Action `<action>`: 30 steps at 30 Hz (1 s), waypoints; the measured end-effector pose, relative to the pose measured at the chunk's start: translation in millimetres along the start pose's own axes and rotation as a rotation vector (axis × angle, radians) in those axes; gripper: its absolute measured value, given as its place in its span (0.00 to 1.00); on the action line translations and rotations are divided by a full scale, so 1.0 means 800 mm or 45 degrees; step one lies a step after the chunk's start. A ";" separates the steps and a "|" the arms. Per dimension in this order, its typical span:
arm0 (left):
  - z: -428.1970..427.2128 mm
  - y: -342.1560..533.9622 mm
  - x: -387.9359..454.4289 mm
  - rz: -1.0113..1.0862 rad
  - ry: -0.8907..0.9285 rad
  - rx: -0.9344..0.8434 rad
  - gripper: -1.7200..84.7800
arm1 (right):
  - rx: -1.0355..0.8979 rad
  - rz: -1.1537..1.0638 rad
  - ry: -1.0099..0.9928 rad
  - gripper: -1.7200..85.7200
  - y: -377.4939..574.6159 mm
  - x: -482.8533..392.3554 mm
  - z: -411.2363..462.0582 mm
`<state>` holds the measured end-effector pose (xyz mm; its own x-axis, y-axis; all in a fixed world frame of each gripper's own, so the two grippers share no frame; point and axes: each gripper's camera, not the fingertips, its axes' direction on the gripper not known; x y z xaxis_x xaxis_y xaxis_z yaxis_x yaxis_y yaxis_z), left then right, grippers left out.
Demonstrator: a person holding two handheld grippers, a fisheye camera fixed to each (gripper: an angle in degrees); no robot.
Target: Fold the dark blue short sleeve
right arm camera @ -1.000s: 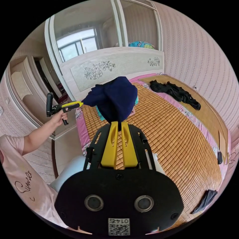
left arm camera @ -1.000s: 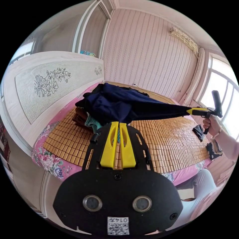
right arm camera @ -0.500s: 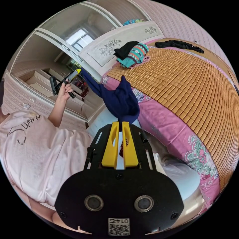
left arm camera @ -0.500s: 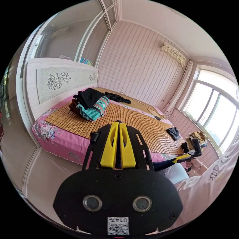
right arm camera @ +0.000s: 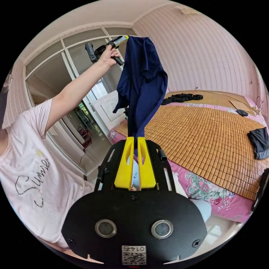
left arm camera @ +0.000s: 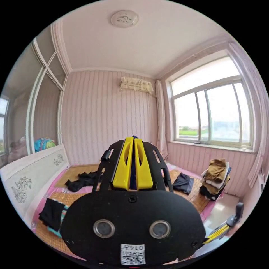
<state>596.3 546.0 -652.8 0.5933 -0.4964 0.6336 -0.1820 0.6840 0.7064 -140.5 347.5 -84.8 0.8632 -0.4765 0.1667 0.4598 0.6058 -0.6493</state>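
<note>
Both tools, L & R, clamp dark blue shirt hanging above bed

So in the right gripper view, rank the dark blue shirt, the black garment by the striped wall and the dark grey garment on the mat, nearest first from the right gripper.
1. dark blue shirt, clamped in the right gripper.
2. dark grey garment, on the mat's right edge.
3. black garment, at the bed's far side by the wall.

Only readable bit is the cursive lettering on the person's pink shirt at 8 o'clock in the right gripper view, looks like "Sumie"-ish, can't be sure.
</note>
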 end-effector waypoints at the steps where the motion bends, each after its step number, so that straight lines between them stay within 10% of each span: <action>1: 0.025 -0.002 0.012 -0.036 0.045 -0.018 0.01 | 0.020 0.030 0.034 0.03 0.005 0.006 -0.010; 6: 0.231 0.097 0.111 -0.142 0.229 -0.569 0.07 | 0.035 0.346 0.284 0.03 0.100 0.078 -0.062; 15: 0.295 0.430 0.118 -0.189 0.220 -1.226 0.09 | -0.256 0.726 0.396 0.04 0.277 0.161 -0.072; 22: 0.264 0.554 0.058 -0.496 0.176 -1.354 0.09 | -0.232 0.752 0.394 0.04 0.326 0.163 -0.095; 30: 0.332 0.593 0.126 -0.127 0.179 -1.567 0.12 | -0.156 0.792 0.373 0.04 0.363 0.167 -0.125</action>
<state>361.8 678.4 -169.8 0.6550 -0.5655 0.5012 0.6797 0.7307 -0.0637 87.7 396.4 -325.4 0.8589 -0.2269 -0.4592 -0.1436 0.7538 -0.6412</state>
